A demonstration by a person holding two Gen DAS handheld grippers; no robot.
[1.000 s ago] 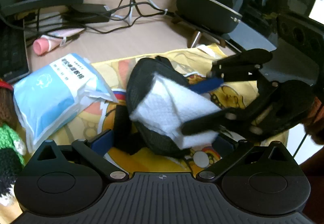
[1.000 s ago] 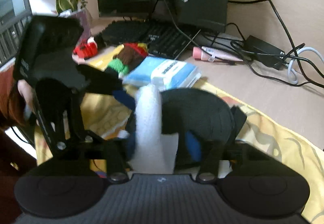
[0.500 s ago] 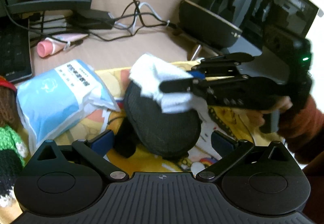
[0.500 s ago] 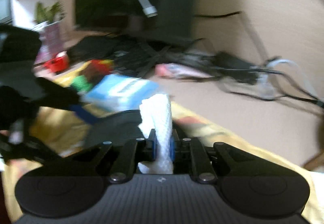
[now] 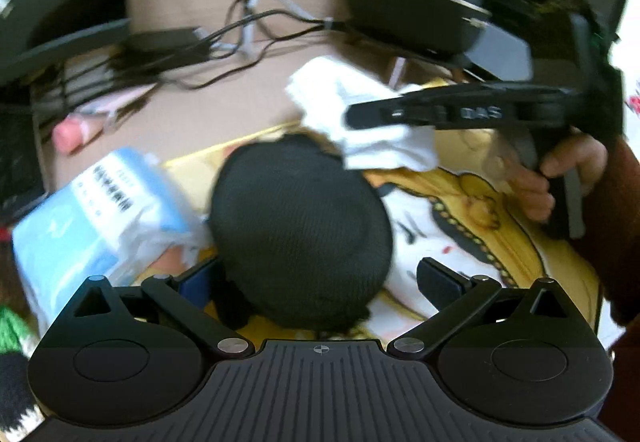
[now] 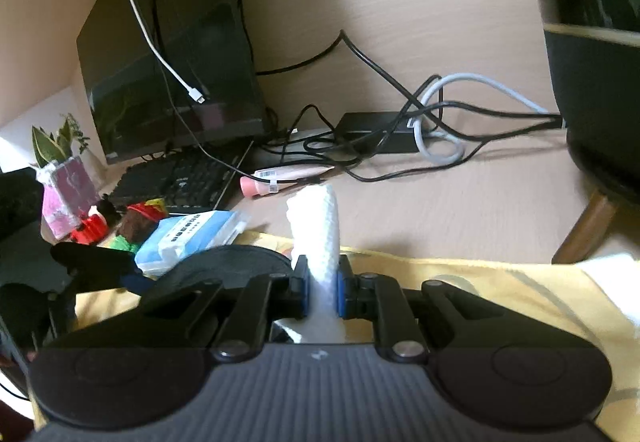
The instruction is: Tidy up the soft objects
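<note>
While we look along both grippers, we see a big wooden desk (image 6: 460, 202) under everything. On it lies a yellow cloth (image 5: 500, 202) with a cartoon picture, spread across the near part of the desk. A dark screen (image 6: 168, 42) stands at the back, with a black keyboard (image 6: 180, 182) in front of it and a tangle of cables (image 6: 400, 122) beside it.

Our round black pouch (image 5: 300, 234) sits on the yellow cloth, between the two fingers of our left gripper (image 5: 320, 278). Those fingers are spread wide apart, one on each side of the pouch, and we cannot tell if they touch it.

Just beside the pouch, on its left, lies a blue pack of tissues (image 5: 100, 218). A knitted toy (image 6: 140, 220) sits near the pack, at the edge of the cloth. A pink tube (image 6: 280, 180) lies on the bare desk, near the cables.

Our right gripper (image 6: 323, 292) is pressed together on a white cloth (image 6: 320, 238). The white cloth sticks up between its blue pads (image 6: 343, 294). In the left view it hangs in the air over the far edge of the pouch. A hand (image 5: 560, 174) holds the handle of the right gripper.
</note>
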